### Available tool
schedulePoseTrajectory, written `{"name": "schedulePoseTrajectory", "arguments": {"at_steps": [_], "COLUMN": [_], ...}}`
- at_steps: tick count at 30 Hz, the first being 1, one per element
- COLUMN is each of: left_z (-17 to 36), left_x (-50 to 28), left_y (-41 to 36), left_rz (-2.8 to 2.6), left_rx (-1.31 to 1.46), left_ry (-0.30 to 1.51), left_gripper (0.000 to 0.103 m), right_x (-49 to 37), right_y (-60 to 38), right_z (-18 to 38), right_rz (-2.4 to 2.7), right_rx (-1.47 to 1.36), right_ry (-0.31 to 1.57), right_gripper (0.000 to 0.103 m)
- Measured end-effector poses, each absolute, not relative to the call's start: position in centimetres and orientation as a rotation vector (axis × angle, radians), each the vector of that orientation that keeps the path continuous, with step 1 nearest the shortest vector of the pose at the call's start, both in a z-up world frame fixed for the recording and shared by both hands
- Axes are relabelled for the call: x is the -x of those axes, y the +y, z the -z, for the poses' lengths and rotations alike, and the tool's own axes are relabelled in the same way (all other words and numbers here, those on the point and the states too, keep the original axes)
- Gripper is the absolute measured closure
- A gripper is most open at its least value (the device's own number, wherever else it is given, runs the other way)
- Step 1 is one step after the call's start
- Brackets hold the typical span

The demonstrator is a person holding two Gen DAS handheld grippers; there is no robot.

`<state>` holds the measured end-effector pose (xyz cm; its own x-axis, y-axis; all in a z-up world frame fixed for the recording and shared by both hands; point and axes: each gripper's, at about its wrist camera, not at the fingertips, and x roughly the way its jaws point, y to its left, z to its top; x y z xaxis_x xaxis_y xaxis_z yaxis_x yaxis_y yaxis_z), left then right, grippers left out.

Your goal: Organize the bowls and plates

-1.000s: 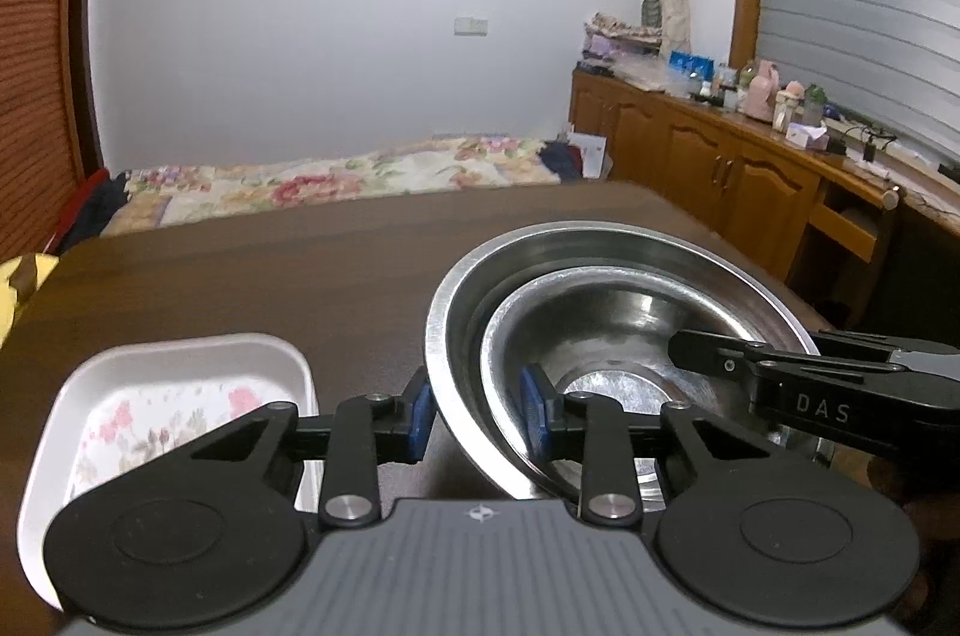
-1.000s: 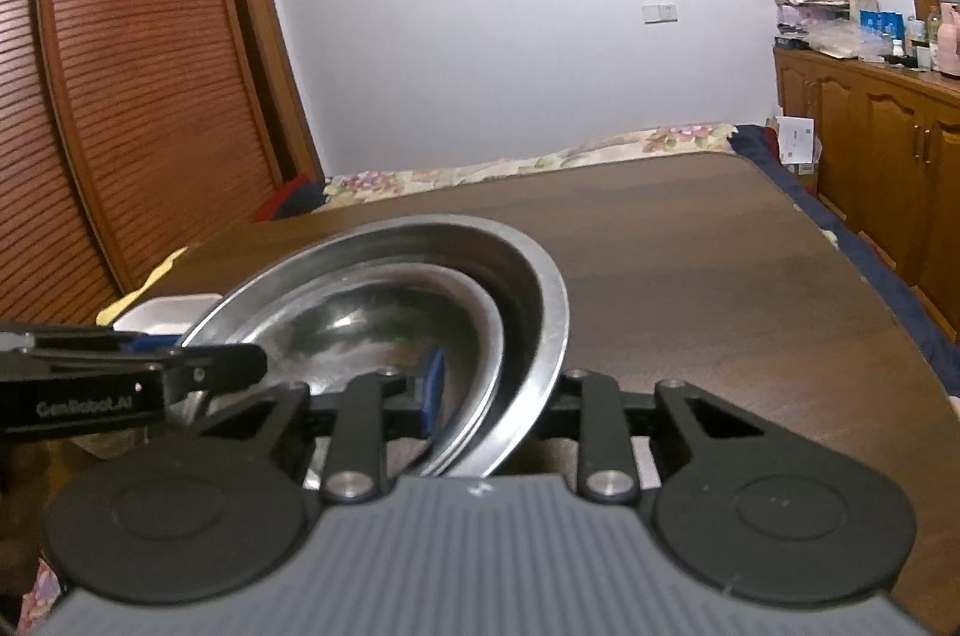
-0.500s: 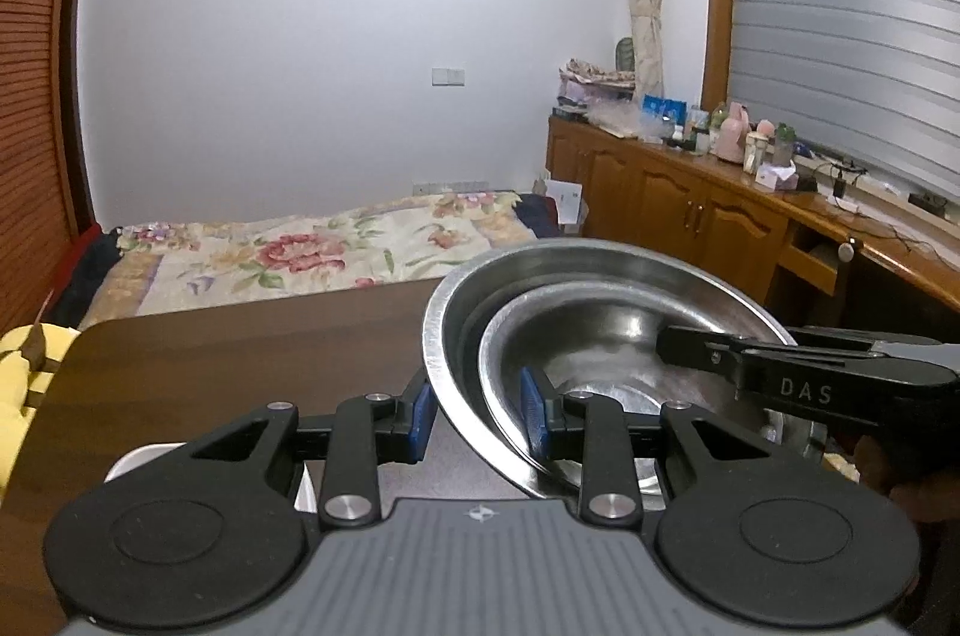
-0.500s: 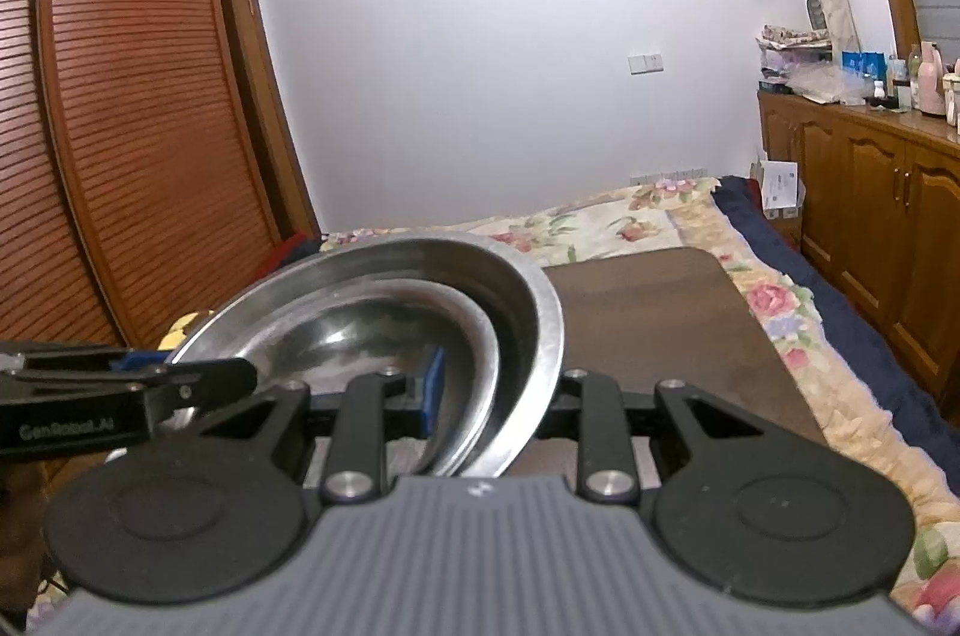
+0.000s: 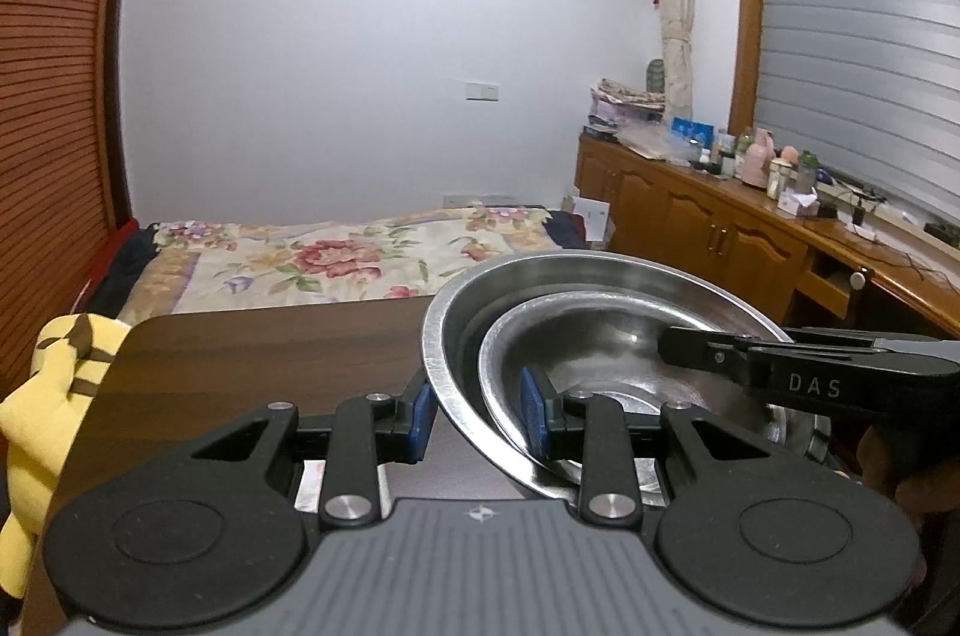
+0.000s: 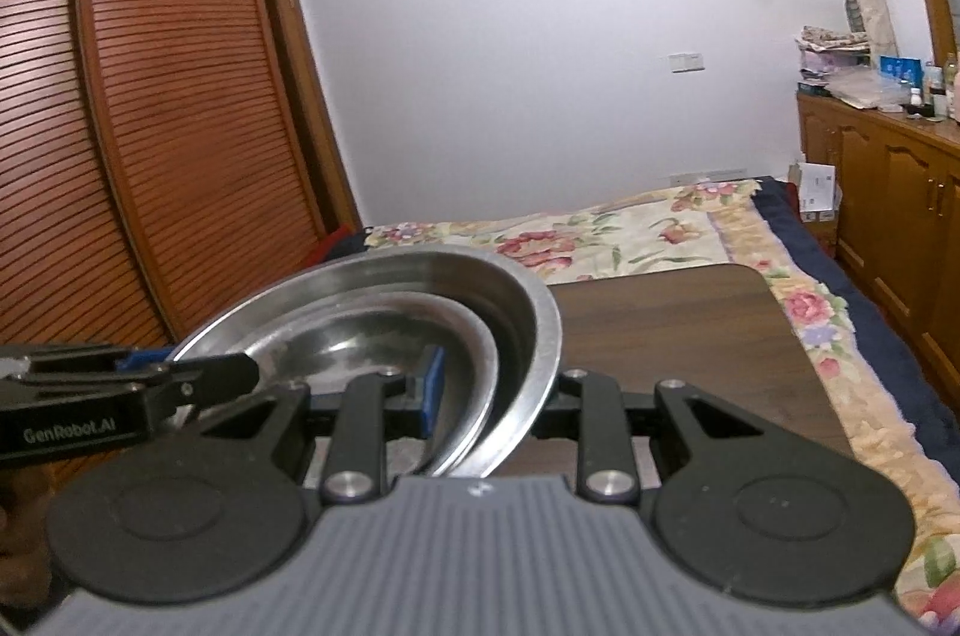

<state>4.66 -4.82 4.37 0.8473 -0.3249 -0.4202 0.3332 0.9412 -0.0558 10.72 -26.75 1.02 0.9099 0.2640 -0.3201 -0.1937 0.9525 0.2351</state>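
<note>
Two nested steel bowls, a large outer one and a smaller inner one, are held above the dark wooden table. My left gripper is shut on their left rims, one blue pad outside, one inside. My right gripper is shut on the opposite rims; its right finger is hidden behind the outer bowl. Each gripper shows in the other's view: the right one and the left one. A corner of the white floral plate peeks out under my left gripper.
A bed with a floral cover lies beyond the table's far edge. Wooden cabinets with bottles line the right wall. A slatted wardrobe stands on the left. A yellow cushion sits by the table's left edge.
Both grippers have lifted the nested bowls up off the table. The white plate has dropped almost out of the left view, and more of the room and bed shows.
</note>
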Motion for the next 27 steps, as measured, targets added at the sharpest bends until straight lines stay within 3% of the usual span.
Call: {"name": "schedulePoseTrajectory", "arguments": {"at_steps": [27], "left_z": [-1.7], "left_x": [-6.9], "left_y": [5.2], "left_rz": [0.2], "left_rx": [0.025], "left_ry": [0.489], "left_gripper": [0.071], "right_x": [-13.4], "right_y": [-17.2], "right_z": [-0.4], "right_rz": [-0.396], "right_rx": [-0.109], "right_ry": [0.421], "right_gripper": [0.074]}}
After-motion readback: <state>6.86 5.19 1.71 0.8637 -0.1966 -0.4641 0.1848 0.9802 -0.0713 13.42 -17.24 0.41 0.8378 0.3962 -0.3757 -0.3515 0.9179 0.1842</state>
